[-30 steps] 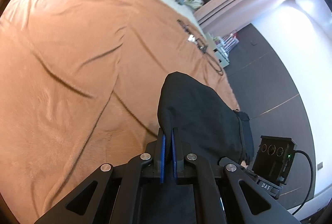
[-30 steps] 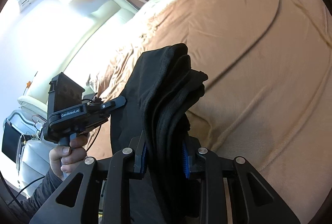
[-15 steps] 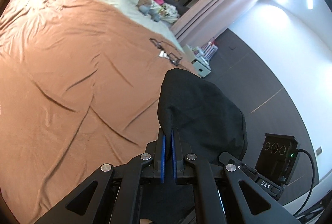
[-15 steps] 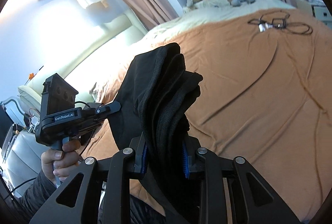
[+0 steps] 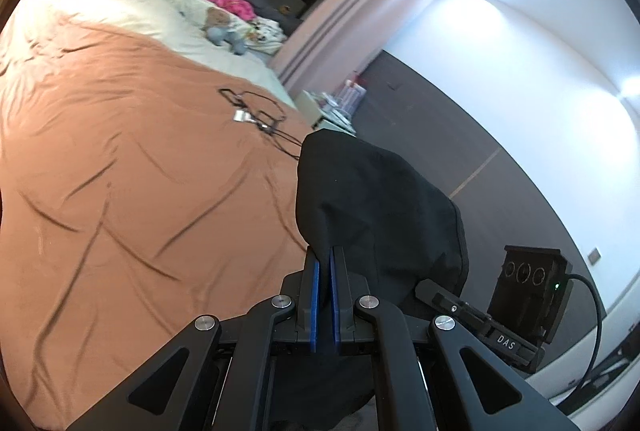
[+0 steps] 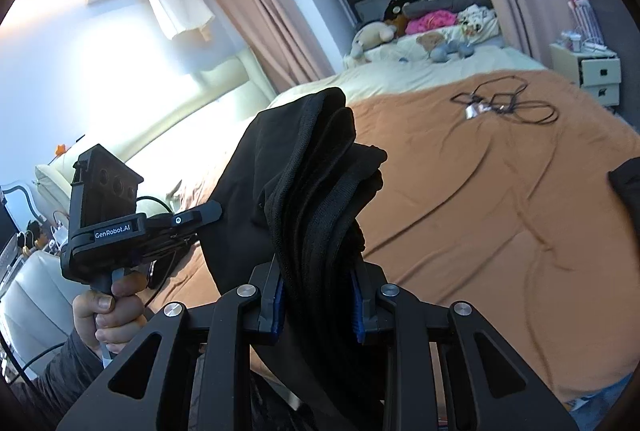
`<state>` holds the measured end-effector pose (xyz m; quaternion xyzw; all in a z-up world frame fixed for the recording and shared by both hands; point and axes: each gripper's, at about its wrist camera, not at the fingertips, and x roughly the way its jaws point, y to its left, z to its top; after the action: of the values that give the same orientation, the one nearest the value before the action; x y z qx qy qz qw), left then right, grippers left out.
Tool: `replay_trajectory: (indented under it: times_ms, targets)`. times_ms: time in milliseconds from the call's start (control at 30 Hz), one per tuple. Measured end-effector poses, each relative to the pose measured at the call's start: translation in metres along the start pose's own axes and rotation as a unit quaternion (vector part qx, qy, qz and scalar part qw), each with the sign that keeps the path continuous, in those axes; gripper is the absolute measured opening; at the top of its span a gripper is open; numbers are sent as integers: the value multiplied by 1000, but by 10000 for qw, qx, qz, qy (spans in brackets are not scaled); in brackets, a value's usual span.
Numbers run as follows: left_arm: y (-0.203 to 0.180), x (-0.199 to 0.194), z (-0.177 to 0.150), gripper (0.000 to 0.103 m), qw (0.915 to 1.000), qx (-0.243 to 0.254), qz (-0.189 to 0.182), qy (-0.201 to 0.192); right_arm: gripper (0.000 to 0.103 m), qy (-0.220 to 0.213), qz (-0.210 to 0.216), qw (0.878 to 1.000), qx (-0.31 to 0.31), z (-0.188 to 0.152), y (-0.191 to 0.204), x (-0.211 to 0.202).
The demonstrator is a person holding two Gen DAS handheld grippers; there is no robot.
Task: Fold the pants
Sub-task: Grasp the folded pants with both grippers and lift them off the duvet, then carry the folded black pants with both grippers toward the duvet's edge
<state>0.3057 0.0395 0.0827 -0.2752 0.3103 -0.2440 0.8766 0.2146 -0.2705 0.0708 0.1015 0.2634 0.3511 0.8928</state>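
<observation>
Both grippers have a grip on the black pants (image 6: 320,191), which hang lifted above the bed rather than lying on it. From the right wrist, the right gripper (image 6: 318,305) has its blue-padded jaws clamped around a thick bunch of layered cloth, a ribbed band edge running up the folds. To its left the left gripper (image 6: 120,227) is held by a bare hand (image 6: 108,315), and white lettering on its body reads "GenRobot.AI". From the left wrist, the left gripper (image 5: 324,295) has its jaws pinched almost together on a thin edge of the pants (image 5: 376,207), the fabric billowing up and to the right. The right gripper (image 5: 516,315) sits just beside the cloth there, with a small label reading "DAS" and a tiny green light. Below, an orange-brown blanket (image 5: 120,171) covers the bed, wrinkled, with a tangle of black cable (image 5: 260,115) lying well apart from the pants. Stuffed toys (image 6: 404,31) sit on the cream sheet at the far end, and a white drawer unit (image 6: 592,71) stands beside the bed.
</observation>
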Motion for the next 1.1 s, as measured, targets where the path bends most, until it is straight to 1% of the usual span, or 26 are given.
replay_trajectory:
  times_ms: [433, 600, 800, 933, 1100]
  targets:
    - [-71, 70, -5, 5, 9975, 445, -409, 368, 22, -361, -519, 9980, -60, -16, -11, -82]
    - [-97, 104, -7, 5, 9954, 554, -577, 525, 22, -454, -696, 9965, -20, -18, -15, -102]
    - [-134, 139, -17, 5, 9925, 723, -741, 655, 22, -547, -921, 9942, -29, -23, -18, -126]
    - [-152, 167, -19, 5, 9898, 901, -760, 805, 22, -510, -1089, 9927, -73, -23, -19, -136]
    - [-175, 199, -25, 5, 9869, 932, -955, 908, 22, -541, -1313, 9898, -100, -19, -20, -153]
